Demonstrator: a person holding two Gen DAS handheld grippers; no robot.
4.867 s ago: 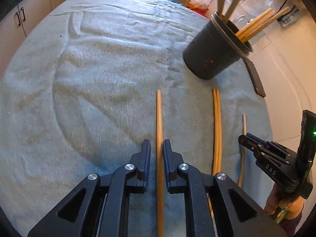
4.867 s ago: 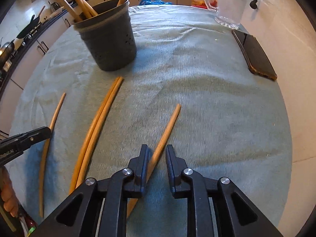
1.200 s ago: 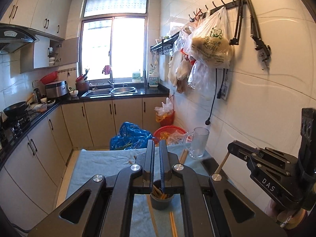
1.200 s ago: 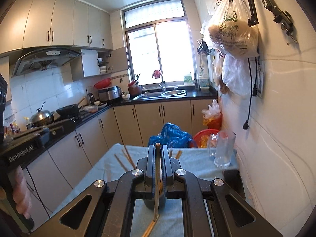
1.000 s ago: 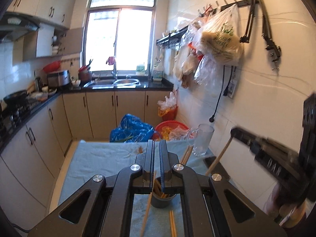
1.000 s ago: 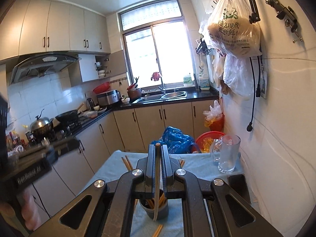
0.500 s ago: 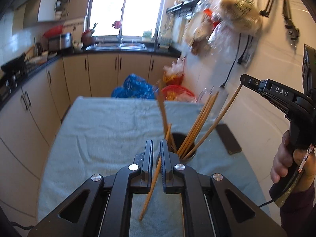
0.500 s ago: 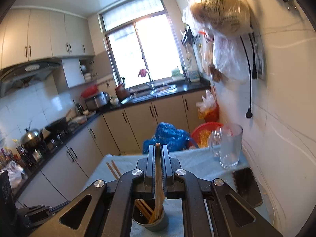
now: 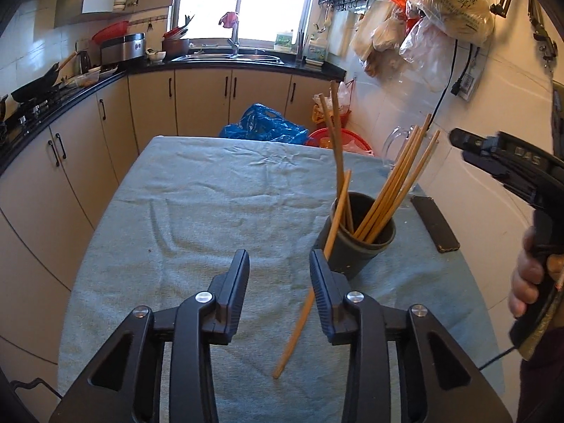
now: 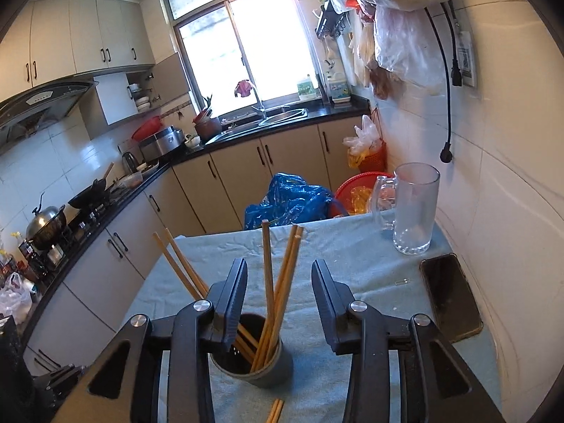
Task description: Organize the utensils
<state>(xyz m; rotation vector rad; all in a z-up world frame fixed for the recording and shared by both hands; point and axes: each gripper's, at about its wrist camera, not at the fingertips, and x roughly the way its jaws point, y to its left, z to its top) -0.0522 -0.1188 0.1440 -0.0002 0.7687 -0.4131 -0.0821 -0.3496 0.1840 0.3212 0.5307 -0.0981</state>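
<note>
Chopsticks (image 10: 268, 282) in holder (image 9: 356, 243), teal towel (image 9: 211, 204), kitchen, both tools' jaws just opening, empty.

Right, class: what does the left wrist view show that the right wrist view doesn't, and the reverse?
Only the left wrist view: one chopstick leaning outside the holder's wall, low end on the cloth, and the hand holding the right gripper.
Only the right wrist view: the whole glass mug and a chopstick pair on the cloth.
Both: the dark holder of chopsticks, the phone, open jaws.
</note>
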